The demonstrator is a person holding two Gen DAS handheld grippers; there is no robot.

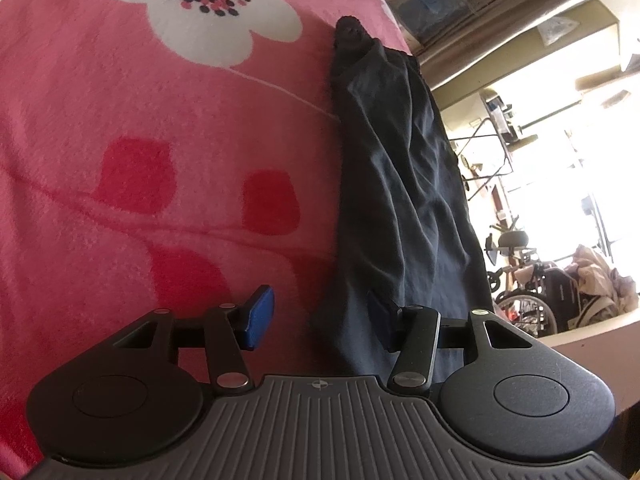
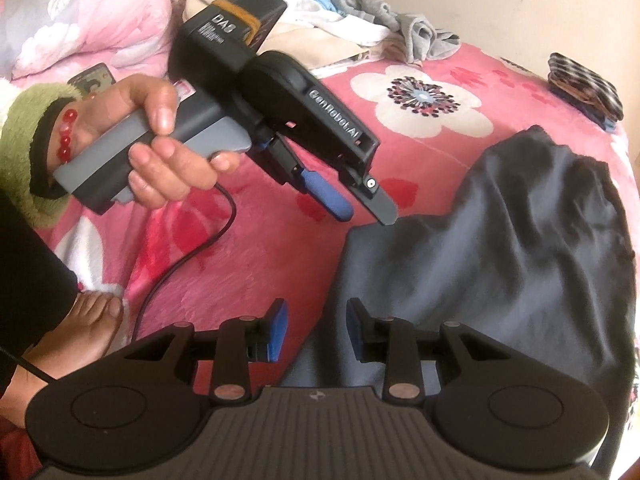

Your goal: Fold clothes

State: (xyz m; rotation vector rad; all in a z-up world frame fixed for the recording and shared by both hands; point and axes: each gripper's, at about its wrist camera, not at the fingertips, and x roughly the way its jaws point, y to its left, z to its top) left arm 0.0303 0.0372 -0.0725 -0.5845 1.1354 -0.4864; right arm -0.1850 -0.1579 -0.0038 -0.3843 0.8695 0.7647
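Both tongs, left gripper [image 1: 320,316] and right gripper [image 2: 316,330], hang open above dark trousers [image 2: 500,248] on a pink blanket [image 1: 140,160]

In the left wrist view the dark garment [image 1: 404,184] runs down behind the left gripper [image 1: 316,316] at the lower middle, so its near end is hidden, and the room at the right of the frame is washed out by glare, the wheeled frames [image 1: 532,292] there too small to identify. In the right wrist view the garment's near edge passes behind the right gripper [image 2: 316,330], its right side is cut by the frame edge, and the heap of clothes [image 2: 360,28] at the top is too jumbled to tell apart.
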